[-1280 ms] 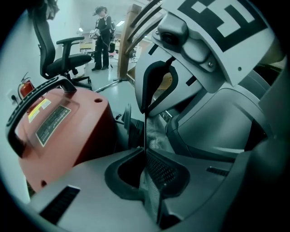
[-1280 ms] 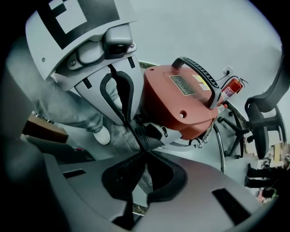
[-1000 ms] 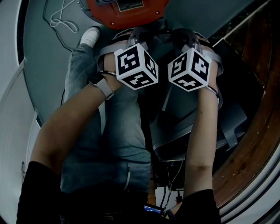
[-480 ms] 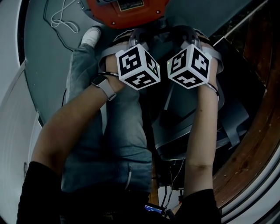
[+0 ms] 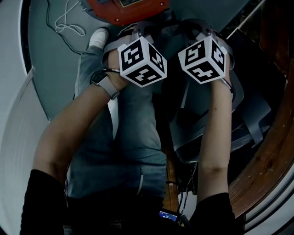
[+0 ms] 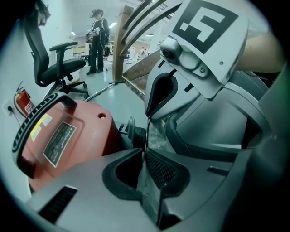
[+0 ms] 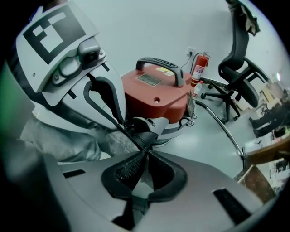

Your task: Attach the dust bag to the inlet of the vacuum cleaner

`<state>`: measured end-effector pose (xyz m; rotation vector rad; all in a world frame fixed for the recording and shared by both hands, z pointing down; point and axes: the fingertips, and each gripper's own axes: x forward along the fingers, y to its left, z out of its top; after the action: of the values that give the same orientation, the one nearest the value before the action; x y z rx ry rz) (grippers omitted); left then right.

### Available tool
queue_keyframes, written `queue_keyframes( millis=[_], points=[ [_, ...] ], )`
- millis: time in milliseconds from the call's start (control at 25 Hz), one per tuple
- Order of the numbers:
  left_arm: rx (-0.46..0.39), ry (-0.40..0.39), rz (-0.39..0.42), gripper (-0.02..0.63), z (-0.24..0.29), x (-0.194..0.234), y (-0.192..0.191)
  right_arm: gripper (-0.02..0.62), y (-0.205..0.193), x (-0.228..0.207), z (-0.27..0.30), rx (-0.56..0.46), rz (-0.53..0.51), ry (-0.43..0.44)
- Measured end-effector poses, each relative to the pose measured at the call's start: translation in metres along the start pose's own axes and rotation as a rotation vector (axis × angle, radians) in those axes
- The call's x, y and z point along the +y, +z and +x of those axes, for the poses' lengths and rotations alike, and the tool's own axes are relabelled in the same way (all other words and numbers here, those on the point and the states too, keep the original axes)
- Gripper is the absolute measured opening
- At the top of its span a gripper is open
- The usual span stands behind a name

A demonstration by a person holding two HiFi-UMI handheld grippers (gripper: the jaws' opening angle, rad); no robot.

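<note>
A smooth grey-green floor (image 5: 50,73) is seen underfoot, and the red vacuum cleaner (image 5: 131,10) is stood directly on it at the top of the head view. Just left of it, a thin white cable (image 5: 64,20) is looped loosely on the floor, and a white shoe (image 5: 97,37) is planted close beside the machine. Further off, a black office chair (image 7: 235,77) is parked on its castors, with a red fire extinguisher (image 7: 198,69) set by the wall between chair and vacuum cleaner. In the left gripper view a standing person (image 6: 97,41) is caught well back on the same floor, beyond the chair
</note>
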<state>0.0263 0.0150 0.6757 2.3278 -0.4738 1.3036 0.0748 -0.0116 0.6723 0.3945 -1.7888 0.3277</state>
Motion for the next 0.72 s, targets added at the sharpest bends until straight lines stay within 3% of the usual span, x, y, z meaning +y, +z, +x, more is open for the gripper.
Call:
queue_keyframes(
  millis=[320,720],
  points=[
    [-0.097,-0.042,0.03,0.026,-0.046,-0.003,0.033,0.04,0.018,-0.007,-0.069,-0.241,0.307,-0.086],
    [-0.25,-0.073,0.089,0.025,-0.16,-0.023,0.104,0.04,0.035,0.006,-0.206,-0.534,0.696,-0.139]
  ],
)
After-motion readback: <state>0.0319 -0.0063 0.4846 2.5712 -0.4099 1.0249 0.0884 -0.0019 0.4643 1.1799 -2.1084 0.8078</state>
